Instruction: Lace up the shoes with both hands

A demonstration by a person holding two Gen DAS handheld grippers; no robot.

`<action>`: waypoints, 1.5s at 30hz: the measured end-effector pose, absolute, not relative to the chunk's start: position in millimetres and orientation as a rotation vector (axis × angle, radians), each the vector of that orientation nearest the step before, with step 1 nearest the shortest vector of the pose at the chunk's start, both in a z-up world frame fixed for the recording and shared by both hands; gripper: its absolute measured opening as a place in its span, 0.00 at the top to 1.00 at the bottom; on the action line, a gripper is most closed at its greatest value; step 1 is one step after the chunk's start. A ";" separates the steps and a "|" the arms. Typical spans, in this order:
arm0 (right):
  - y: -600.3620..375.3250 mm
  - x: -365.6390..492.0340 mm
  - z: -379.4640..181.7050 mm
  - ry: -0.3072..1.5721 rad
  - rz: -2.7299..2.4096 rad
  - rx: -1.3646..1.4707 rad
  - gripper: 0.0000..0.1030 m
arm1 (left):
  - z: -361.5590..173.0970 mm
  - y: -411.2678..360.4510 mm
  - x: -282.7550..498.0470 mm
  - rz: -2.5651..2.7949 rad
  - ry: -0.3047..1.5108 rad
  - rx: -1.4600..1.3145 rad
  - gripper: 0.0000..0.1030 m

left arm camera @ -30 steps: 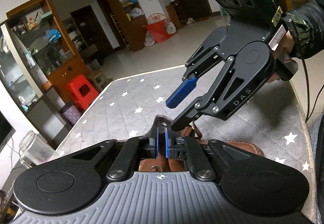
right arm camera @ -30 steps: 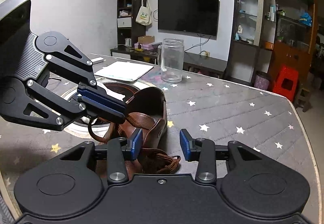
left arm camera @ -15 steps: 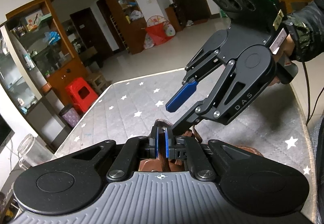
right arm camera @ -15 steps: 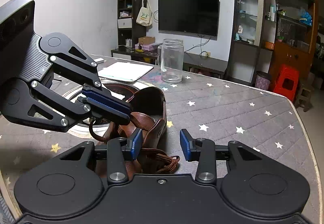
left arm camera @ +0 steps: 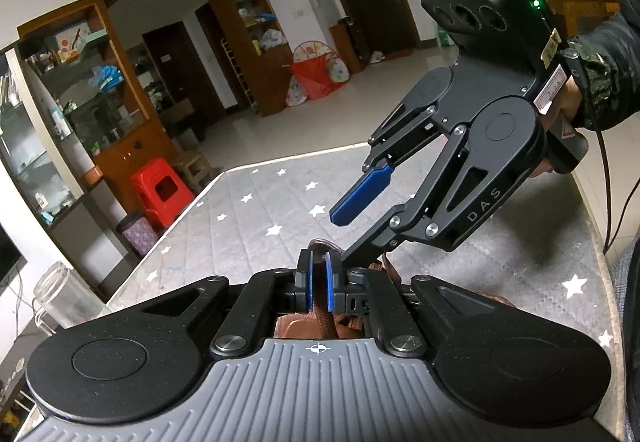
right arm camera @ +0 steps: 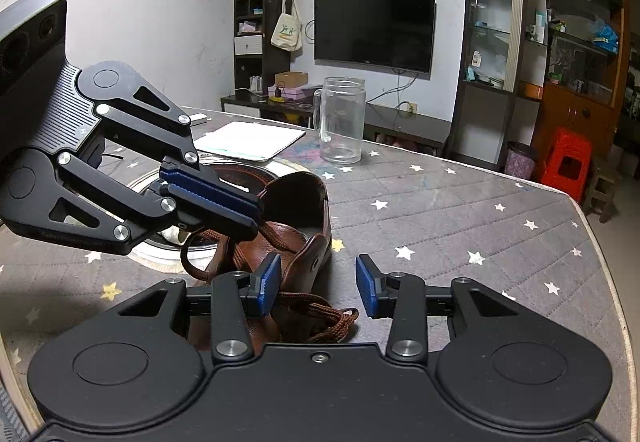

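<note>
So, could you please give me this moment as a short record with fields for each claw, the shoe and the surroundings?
left claw: shut on the brown lace, above the shoe
right claw: open, holding nothing, low over the shoe's front
shoe: brown leather, on the starred table cover, opening facing the right wrist camera
loose lace end: bunched by the shoe, between the right claw's fingers
behind the shoe: empty glass jar, white pad

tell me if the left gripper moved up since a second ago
Yes. In the right wrist view the left gripper, shut on the lace, has risen slightly against the brown shoe, drawing the lace up.
</note>
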State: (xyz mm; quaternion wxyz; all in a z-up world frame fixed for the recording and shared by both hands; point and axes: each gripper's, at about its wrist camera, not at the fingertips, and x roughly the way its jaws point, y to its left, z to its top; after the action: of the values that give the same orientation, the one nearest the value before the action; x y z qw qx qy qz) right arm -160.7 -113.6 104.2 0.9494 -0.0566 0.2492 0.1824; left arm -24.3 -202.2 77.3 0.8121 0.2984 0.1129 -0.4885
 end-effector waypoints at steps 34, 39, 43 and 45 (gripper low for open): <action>-100.9 -155.4 113.5 0.488 0.514 -0.541 0.76 | 72.0 -190.0 9.1 -1.027 0.266 0.608 0.93; -92.6 -150.2 105.5 0.485 0.595 -0.726 0.86 | 67.4 -190.9 10.9 -1.014 0.282 0.607 0.93; -85.9 -149.1 99.8 0.476 0.640 -0.805 0.96 | 65.3 -191.2 12.3 -0.998 0.301 0.606 0.93; -81.5 -150.4 98.7 0.473 0.645 -0.817 0.97 | 67.0 -189.5 10.2 -0.992 0.303 0.603 0.92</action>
State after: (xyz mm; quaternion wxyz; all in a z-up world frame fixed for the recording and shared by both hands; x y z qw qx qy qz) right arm -150.4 -81.5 98.7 0.8410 -0.3867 0.2236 0.3053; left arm 10.2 -189.5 67.0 0.8253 0.2839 0.1424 -0.4669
